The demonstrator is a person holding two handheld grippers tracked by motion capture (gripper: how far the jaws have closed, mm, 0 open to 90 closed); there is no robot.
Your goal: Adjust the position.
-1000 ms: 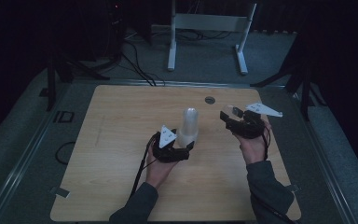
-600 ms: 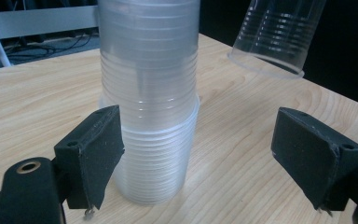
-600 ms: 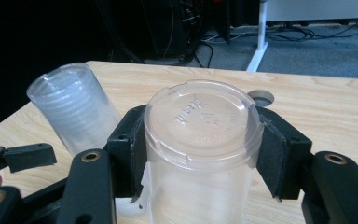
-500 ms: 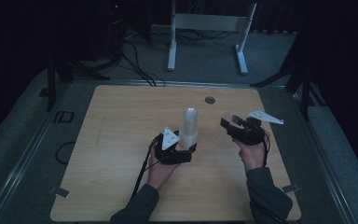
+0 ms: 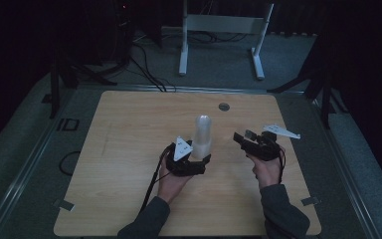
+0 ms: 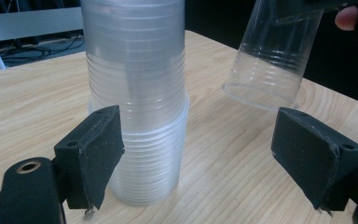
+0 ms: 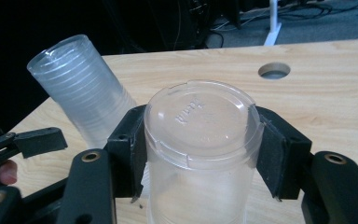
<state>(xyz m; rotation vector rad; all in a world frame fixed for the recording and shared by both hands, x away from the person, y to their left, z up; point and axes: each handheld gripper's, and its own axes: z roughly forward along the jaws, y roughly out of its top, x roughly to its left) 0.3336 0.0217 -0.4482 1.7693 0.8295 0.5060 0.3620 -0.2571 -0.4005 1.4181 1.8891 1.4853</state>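
One stack of clear plastic cups (image 5: 202, 137) and one single clear cup (image 7: 200, 140) are being shown, together with two hand-held grippers. The stack is being kept upright near the middle of the desk (image 5: 129, 149), mouths down. The left hand-held gripper (image 5: 191, 162) is being held at the foot of the stack with its jaws spread wide; in the left gripper view the stack (image 6: 137, 98) is standing just beside one pad (image 6: 98, 149), while the other pad (image 6: 314, 151) is well apart from it, and whether the near pad is touching cannot be told.

The single cup is being clamped between the closed jaws of the right hand-held gripper (image 7: 200, 154), base toward that camera. In the left gripper view this cup (image 6: 272, 56) is being held tilted above the desk, clear of its surface, beside the stack. In the high view the right hand-held gripper (image 5: 251, 142) is being held toward the right edge, apart from the stack. A round hole (image 5: 224, 106) near the far edge is being shown in the high view and again in the right gripper view.
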